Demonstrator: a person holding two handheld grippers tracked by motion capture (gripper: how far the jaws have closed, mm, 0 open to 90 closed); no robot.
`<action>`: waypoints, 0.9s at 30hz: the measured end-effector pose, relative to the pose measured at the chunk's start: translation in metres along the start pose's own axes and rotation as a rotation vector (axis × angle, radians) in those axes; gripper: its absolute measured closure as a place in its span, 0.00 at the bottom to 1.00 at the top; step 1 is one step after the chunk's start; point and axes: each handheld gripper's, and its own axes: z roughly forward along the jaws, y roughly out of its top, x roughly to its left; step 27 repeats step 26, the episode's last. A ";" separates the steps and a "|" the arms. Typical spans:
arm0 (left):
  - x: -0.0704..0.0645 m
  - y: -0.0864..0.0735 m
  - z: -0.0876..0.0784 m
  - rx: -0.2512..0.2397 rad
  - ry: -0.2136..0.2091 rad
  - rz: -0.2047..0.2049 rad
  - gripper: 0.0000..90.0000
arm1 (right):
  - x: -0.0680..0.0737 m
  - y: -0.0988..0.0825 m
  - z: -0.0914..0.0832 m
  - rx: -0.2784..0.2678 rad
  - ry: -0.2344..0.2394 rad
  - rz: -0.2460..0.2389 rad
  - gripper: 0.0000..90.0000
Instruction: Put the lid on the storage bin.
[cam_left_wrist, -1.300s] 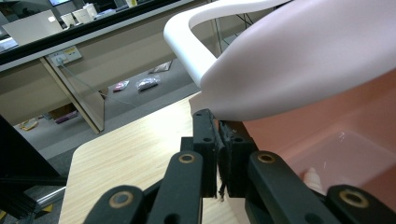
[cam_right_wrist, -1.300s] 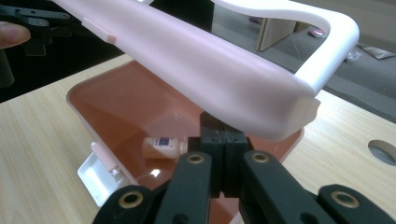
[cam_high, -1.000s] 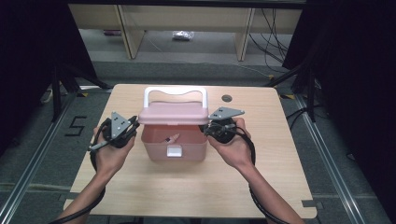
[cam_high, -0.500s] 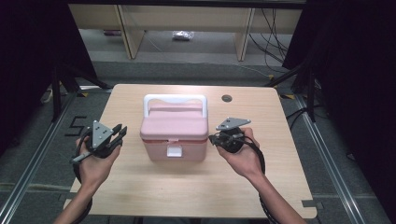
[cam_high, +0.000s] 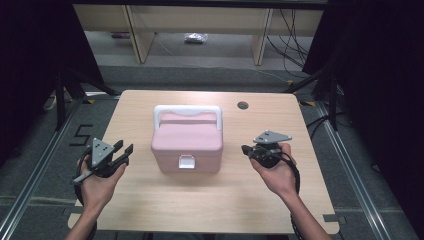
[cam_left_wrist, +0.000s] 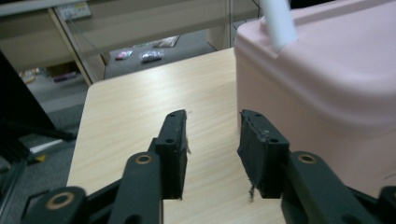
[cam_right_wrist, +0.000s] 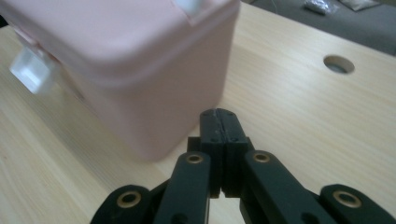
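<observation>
pink boxes – 1 (cam_high: 186, 142) | grippers – 2: left (cam_high: 121, 151), right (cam_high: 245, 149) | tables – 1 (cam_high: 280, 200) | table holes – 1 (cam_high: 243, 105)

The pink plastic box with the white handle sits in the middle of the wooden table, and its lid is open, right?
Not quite. The pink plastic box with the white handle does sit in the middle of the wooden table, but its lid is closed, with the white latch down at the front. The high view shows it.

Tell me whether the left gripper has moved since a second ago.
Yes. The left gripper has pulled away from the pink box toward the table's left edge, its jaws opening with nothing between them.
</observation>
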 end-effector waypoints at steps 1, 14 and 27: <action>0.001 -0.004 -0.001 0.006 0.004 -0.007 0.65 | -0.004 -0.005 0.000 0.004 0.003 0.003 1.00; 0.002 -0.042 0.000 -0.003 -0.001 -0.063 0.50 | -0.035 -0.076 -0.001 0.009 -0.081 0.082 0.90; -0.006 -0.047 0.001 -0.012 -0.024 -0.078 0.44 | -0.041 -0.093 -0.008 -0.028 -0.125 0.157 0.74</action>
